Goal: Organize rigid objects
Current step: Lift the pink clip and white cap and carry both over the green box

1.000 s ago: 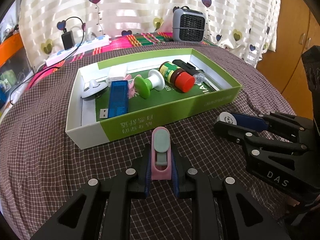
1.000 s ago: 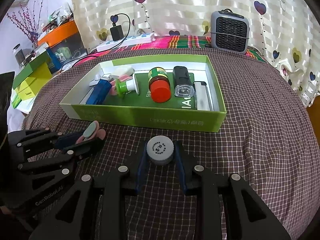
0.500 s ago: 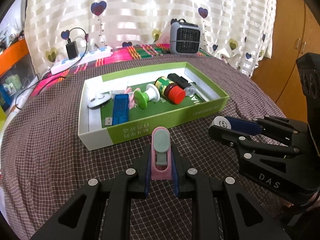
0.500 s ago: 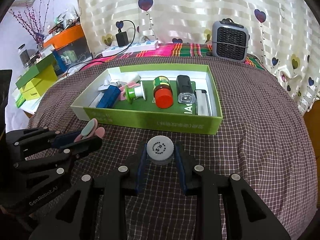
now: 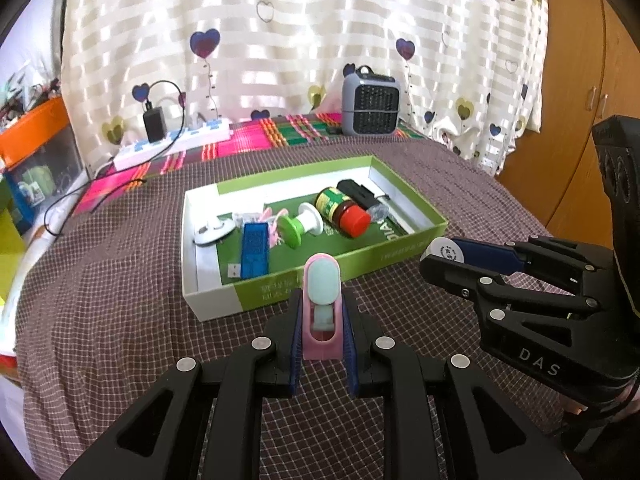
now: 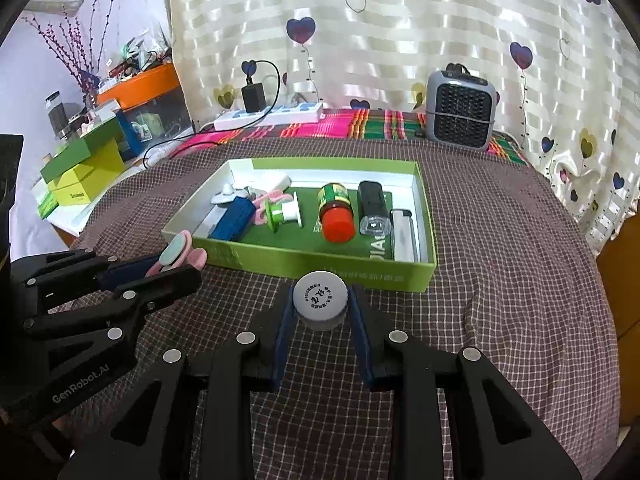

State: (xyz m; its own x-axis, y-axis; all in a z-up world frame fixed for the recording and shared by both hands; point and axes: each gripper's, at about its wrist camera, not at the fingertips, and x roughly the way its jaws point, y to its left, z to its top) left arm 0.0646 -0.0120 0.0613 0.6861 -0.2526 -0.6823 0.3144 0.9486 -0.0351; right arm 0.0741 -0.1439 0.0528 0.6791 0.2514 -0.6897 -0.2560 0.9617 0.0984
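Two grips: our left gripper (image 5: 322, 336) pinches a pink clip (image 5: 322, 312), and our right gripper (image 6: 320, 322) clamps a small grey-capped bottle (image 6: 319, 300), perhaps medicine. Both hang just near of the green box (image 6: 320, 264) on the checked cloth (image 6: 500, 280).

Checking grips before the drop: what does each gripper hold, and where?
Left gripper: pink clip, pinched by its sides. Right gripper: grey cap, pinched across its rim.
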